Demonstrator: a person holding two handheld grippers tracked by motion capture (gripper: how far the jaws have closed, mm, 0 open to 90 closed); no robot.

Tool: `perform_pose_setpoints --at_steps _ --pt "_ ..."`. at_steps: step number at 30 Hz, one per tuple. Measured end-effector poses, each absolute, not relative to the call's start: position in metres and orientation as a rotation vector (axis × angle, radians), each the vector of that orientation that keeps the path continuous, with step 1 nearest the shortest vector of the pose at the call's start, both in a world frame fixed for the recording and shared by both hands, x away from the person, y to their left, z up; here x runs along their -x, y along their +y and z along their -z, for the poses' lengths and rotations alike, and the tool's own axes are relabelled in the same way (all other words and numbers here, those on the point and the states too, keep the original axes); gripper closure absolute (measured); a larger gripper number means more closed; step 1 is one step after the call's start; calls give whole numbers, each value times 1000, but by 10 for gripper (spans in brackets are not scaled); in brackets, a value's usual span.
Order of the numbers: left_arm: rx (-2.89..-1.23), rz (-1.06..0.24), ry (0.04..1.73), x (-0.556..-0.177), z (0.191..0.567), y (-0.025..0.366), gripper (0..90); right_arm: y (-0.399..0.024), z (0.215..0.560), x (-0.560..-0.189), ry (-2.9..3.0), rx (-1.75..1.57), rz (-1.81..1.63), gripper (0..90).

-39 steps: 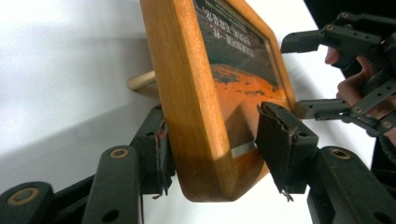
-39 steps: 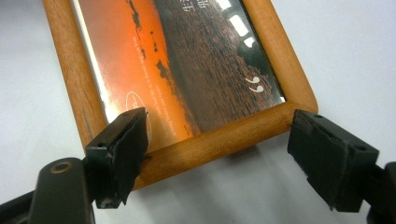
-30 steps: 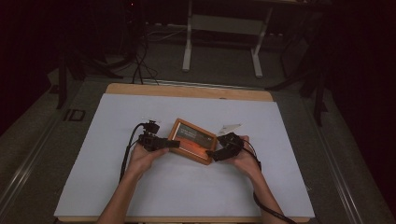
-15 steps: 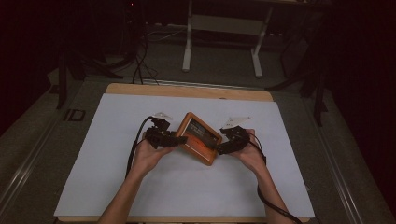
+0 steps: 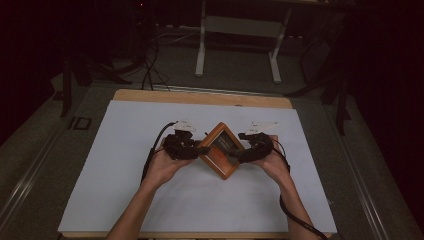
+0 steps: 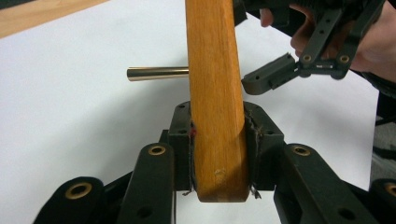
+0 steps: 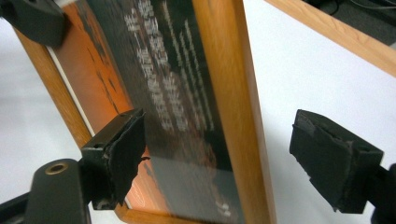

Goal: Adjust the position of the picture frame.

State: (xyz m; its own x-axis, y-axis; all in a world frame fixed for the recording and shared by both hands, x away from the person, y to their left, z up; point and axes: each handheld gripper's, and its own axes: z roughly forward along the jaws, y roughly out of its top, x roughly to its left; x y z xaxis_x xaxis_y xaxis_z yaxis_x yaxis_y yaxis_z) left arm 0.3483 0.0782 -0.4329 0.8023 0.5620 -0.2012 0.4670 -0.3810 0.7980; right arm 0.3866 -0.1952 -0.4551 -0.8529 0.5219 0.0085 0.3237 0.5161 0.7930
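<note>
Since a second ago the wooden frame (image 5: 223, 150) has come up off the white sheet (image 5: 125, 190) and now stands tilted on edge between the two hands, where before it lay flat; both hands have lifted with it.

Nearest, the person's forearms enter from six o'clock in the high view. The left hand-held gripper (image 5: 202, 149) has just been closing, and in the left gripper view its pads press from both sides on the frame's (image 6: 217, 107) wooden edge, so it holds the frame. A brass-coloured rod (image 6: 158, 73) sticks out from the frame toward nine o'clock in that view.

The right hand-held gripper (image 5: 239, 155) sits at the frame's three o'clock side. In the right gripper view its jaws stand wide, one pad in front of the frame's (image 7: 224, 93) dark printed panel and the other well clear on the far side of the rail; neither presses.

Farther off, toward twelve o'clock, the table's (image 5: 200, 97) wooden edge shows beyond the sheet, then a white stand (image 5: 239, 30) on the floor.
</note>
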Motion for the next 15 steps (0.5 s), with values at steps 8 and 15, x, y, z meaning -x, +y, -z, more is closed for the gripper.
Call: perform_pose_setpoints --at_steps 8,15 --pt "-2078 -161 647 -346 429 73 693 -194 449 -384 2546 -638 -1301 220" --pt "-2059 -157 633 -348 431 72 691 -198 445 -378 2556 -551 -1316 374"
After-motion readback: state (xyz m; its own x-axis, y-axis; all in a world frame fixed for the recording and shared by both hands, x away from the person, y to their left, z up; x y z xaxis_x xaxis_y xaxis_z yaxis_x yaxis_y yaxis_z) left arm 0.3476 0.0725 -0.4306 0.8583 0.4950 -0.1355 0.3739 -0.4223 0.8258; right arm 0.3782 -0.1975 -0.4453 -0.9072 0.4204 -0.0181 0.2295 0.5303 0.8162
